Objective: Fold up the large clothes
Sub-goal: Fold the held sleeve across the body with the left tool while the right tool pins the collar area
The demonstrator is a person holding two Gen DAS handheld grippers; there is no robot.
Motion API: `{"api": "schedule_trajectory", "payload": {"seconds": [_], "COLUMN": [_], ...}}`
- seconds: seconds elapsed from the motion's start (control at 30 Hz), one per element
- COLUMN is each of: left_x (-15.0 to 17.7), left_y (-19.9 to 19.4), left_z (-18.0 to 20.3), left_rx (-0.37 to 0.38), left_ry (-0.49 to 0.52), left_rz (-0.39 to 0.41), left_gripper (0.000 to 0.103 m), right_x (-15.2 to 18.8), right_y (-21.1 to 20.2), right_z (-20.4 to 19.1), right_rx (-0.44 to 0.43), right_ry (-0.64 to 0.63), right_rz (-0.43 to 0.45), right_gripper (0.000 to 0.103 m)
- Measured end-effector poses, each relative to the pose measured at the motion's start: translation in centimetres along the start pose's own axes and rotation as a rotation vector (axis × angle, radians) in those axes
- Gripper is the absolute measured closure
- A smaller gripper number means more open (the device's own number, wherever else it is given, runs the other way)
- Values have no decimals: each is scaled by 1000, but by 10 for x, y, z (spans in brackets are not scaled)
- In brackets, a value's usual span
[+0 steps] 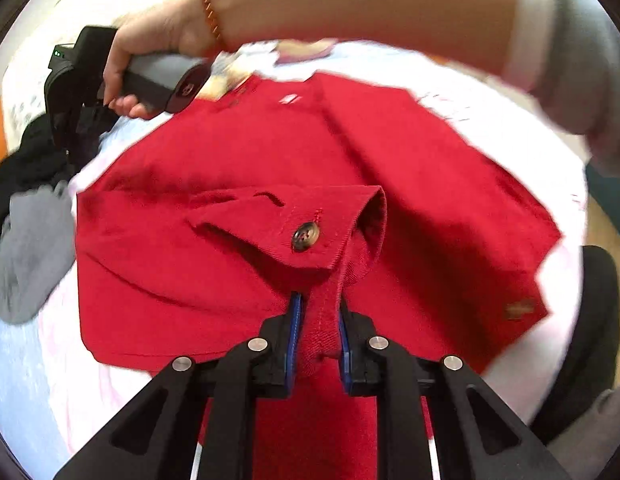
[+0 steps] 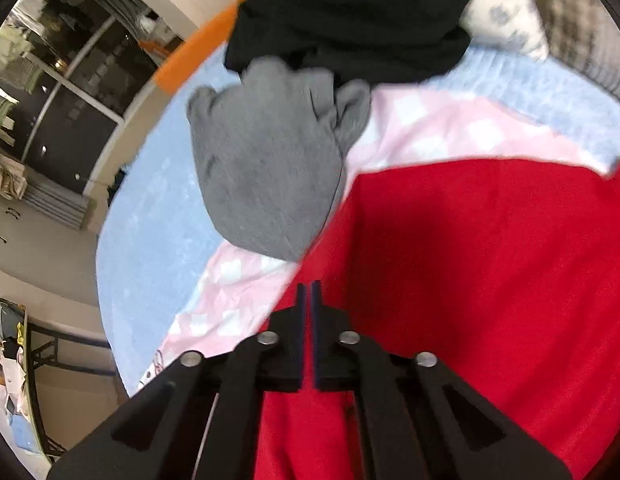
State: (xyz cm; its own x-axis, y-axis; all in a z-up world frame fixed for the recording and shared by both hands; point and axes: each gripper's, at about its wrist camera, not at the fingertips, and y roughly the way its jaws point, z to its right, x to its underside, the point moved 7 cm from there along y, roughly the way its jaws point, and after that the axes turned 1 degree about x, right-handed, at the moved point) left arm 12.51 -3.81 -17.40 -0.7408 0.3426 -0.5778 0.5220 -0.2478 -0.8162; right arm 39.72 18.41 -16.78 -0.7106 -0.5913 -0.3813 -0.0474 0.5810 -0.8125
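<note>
Left wrist: one red shirt [image 1: 238, 184], one button [image 1: 306, 237], two cuffs.

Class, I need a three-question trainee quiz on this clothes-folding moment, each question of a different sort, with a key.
1. True or false: the left gripper is shut on a strip of the red jacket.
2. Multiple choice: what lies directly beside the grey garment, farther from the camera?
A. a black garment
B. a blue towel
C. a white shoe
3. Fill in: the cuff near the left gripper carries one brown ____.

Key: 1 true; 2 A; 3 button.
</note>
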Motion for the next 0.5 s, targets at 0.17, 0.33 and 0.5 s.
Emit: {"api": "schedule_trajectory", "payload": {"seconds": [0.17, 0.33, 0.5], "left_x": [-12, -12, 2], "left_y": [-39, -40, -6], "left_z": [54, 111, 128], "left_rx": [132, 186, 204], "left_ry": [71, 174, 160], "left_rz": [70, 85, 38], "left_gripper": [83, 82, 82], "right_x": [13, 43, 81], "right_y": [-65, -90, -67], "right_z": [9, 41, 82], "right_rx": [-14, 81, 185], "right_ry": [31, 56, 67], "right_rz": [83, 67, 14], "right_gripper": [102, 54, 24]}}
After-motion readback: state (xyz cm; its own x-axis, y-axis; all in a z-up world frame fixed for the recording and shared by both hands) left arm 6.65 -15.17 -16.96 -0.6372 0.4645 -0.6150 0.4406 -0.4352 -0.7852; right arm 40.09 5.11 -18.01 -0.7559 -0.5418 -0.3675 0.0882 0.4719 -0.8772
